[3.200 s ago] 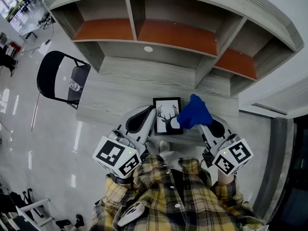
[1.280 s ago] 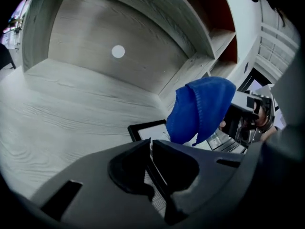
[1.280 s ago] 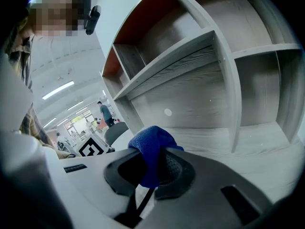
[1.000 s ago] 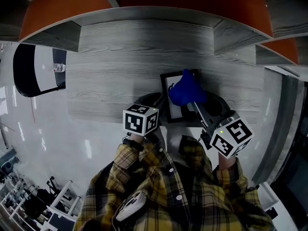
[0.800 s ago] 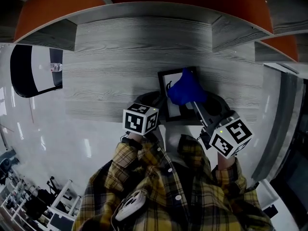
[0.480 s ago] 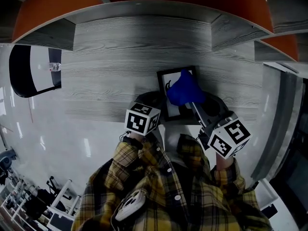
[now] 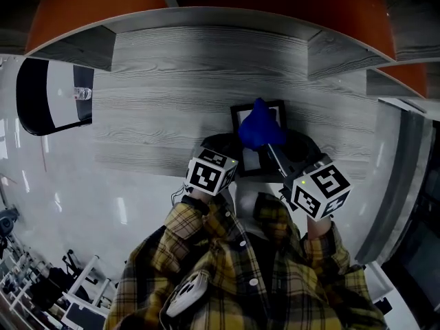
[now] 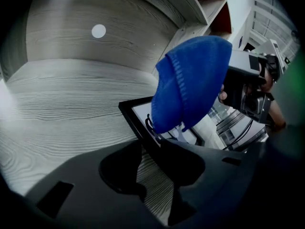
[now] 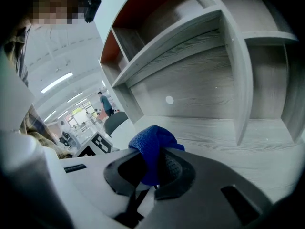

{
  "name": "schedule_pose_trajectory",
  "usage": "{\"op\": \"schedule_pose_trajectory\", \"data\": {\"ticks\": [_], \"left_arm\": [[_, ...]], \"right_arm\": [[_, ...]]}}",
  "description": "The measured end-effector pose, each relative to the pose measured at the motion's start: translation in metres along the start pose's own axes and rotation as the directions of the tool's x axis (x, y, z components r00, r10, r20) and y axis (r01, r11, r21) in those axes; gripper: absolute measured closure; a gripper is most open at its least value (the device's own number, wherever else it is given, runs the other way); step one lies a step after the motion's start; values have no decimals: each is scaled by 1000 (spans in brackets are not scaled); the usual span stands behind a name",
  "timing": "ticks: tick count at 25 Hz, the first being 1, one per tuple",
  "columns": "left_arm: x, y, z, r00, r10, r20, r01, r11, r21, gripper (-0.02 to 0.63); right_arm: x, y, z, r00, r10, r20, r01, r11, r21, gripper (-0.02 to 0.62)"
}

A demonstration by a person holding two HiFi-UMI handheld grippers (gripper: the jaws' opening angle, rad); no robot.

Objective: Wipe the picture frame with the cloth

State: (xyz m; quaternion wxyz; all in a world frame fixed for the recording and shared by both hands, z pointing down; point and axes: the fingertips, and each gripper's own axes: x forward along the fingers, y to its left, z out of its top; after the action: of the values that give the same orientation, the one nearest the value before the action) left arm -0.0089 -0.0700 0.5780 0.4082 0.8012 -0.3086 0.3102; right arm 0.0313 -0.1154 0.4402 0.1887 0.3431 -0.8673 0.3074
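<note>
While the frame (image 7: 251,159) lies flat on the desk (image 7: 158,95) close to its near edge, its long side runs from near to far. The right hand-held gripper (image 9: 150,168) is clamped on the blue cloth (image 7: 260,126), which hangs over the frame's far right part, so that hand looks best placed to wipe. The left hand-held gripper (image 8: 152,168) has just been opening. Its jaws stand apart at the frame's near left edge and pinch nothing. The cloth hides much of the picture. I cannot tell if it touches the glass.
</note>
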Motion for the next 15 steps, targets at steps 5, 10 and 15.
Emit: {"op": "schedule_pose_trajectory", "data": {"ticks": [5, 10, 15], "left_arm": [[1, 0, -3, 1000, -2, -7, 2, 1000, -11, 486], [0, 2, -5, 1000, 5, -12, -5, 1000, 1, 487], [1, 5, -5, 1000, 9, -3, -9, 1000, -1, 486]], "right_arm": [[53, 4, -32, 974, 30, -224, -47, 996, -73, 557], [100, -2, -59, 934, -10, -358, -47, 988, -150, 557], [117, -9, -71, 932, -83, -354, -21, 959, -282, 557]]}}
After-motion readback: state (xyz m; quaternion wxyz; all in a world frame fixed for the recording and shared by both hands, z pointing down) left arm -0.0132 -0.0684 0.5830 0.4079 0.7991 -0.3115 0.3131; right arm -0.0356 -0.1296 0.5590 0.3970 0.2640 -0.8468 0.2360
